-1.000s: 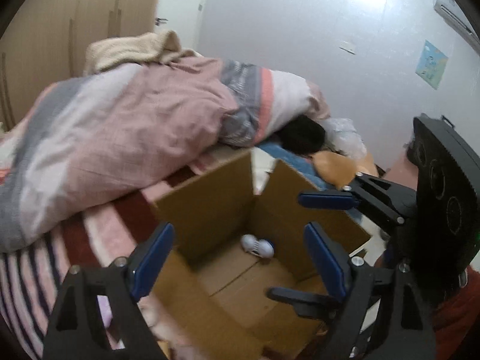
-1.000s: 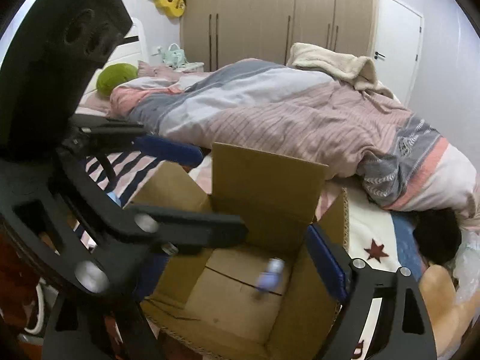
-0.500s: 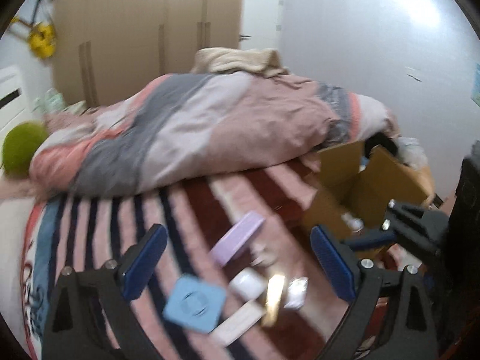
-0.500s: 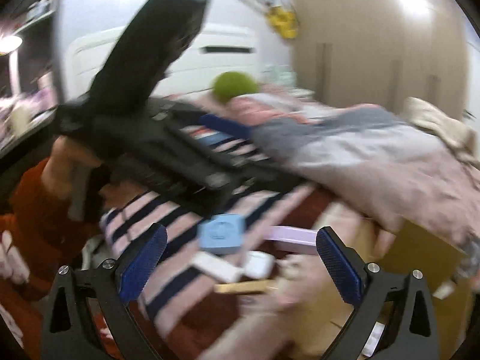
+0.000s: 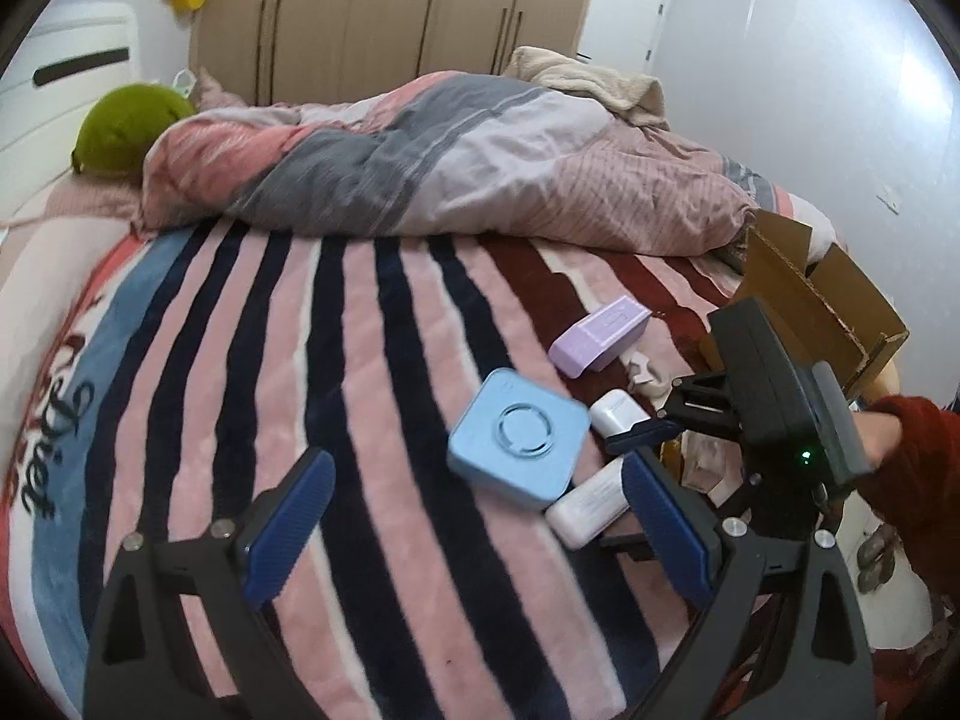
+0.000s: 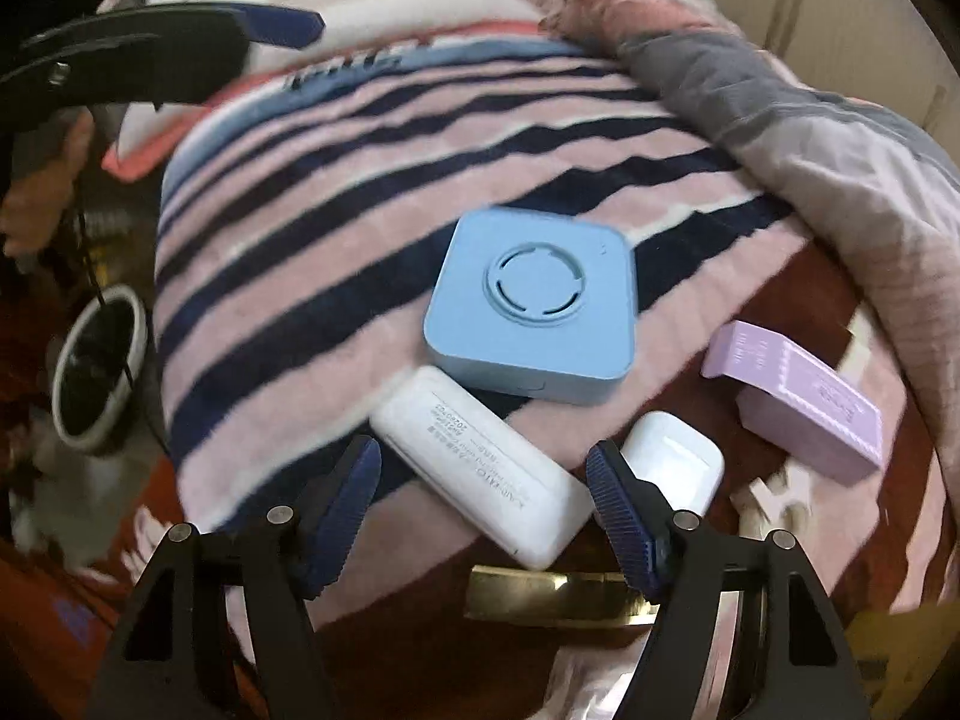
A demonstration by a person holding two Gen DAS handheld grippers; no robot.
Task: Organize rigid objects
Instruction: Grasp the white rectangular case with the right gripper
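A blue square box (image 5: 517,443) (image 6: 534,306) lies on the striped blanket. Beside it lie a white power bank (image 6: 480,462) (image 5: 585,510), a white earbud case (image 6: 675,462) (image 5: 618,411), a lilac box (image 6: 798,402) (image 5: 600,333) and a gold bar (image 6: 552,597). My right gripper (image 6: 483,507) is open, low over the power bank. My left gripper (image 5: 474,528) is open and empty, above the blanket just short of the blue box. The right gripper's body (image 5: 774,414) shows in the left wrist view.
An open cardboard box (image 5: 816,306) stands at the right edge of the bed. A bunched duvet (image 5: 450,162) lies across the back, with a green cushion (image 5: 129,126) at the far left. A round dark bowl (image 6: 99,372) sits on the floor to the left.
Both grippers have swung left from over the cardboard box to the items on the blanket. The right gripper has come down close to the power bank.
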